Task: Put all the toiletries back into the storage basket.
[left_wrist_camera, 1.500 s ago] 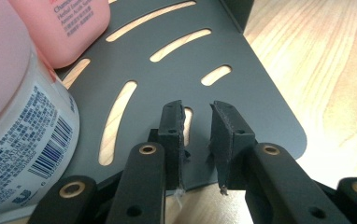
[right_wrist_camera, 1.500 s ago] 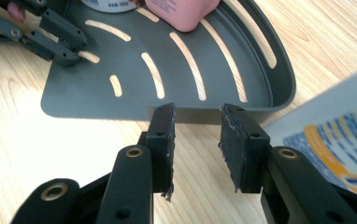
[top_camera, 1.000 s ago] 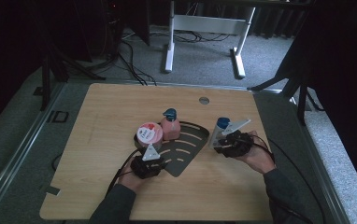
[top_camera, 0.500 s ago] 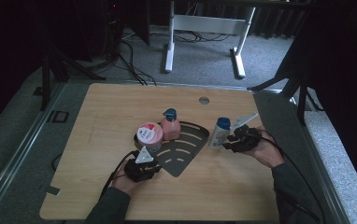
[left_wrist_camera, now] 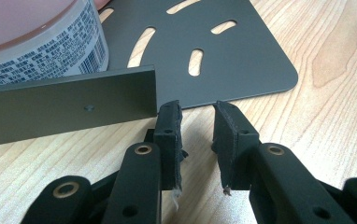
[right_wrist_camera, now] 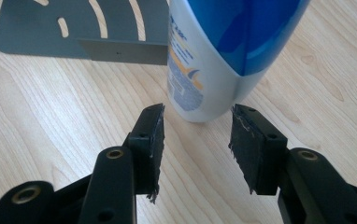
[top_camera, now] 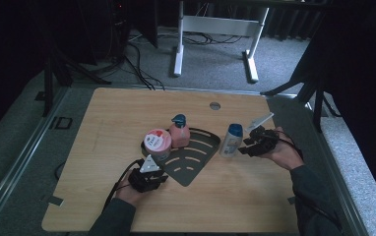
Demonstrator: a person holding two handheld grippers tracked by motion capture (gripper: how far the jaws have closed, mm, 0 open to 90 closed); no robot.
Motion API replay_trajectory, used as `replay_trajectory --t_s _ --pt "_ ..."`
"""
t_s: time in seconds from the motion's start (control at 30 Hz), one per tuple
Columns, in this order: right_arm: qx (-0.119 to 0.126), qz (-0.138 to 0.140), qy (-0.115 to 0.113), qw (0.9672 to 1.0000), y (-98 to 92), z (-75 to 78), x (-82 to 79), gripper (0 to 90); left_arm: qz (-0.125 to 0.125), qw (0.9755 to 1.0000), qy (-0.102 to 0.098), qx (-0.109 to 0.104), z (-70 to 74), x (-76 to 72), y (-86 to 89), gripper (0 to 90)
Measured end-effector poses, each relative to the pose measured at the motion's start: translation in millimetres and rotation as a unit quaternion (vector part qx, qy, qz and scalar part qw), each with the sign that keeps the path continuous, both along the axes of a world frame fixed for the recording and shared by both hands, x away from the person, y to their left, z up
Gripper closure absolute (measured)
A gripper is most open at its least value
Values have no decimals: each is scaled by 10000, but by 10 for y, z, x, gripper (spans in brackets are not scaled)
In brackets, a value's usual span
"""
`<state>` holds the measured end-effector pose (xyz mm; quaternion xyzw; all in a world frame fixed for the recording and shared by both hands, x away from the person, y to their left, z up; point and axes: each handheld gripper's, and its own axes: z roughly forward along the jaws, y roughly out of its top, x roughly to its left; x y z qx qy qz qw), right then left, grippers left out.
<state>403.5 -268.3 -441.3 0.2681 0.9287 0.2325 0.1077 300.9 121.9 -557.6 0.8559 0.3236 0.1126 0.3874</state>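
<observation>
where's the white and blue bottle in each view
High view: the white and blue bottle stands right of centre, beside the right gripper.
Right gripper view: top centre, just beyond the open jaws.
Left gripper view: not in it.
Shared landmark: the slotted grey tray.

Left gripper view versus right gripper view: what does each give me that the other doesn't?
The left gripper view has the tub with its printed label standing on the rack, and the left gripper, open on nothing. The right gripper view has the white and blue bottle upright on the table, just beyond the open right gripper, whose jaws have just been opening. Both show the dark slotted rack and the wooden table.
</observation>
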Motion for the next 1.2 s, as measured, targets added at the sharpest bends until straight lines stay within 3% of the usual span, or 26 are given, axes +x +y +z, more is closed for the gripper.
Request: replay_trajectory --t_s 0.53,1.2 --pt "-180 71 95 9998 0 42 204 497 35 10000 37 -54 -16 11 36 716" --pt "-181 280 106 9994 114 95 290 460 31 10000 29 -58 -18 7 38 712"
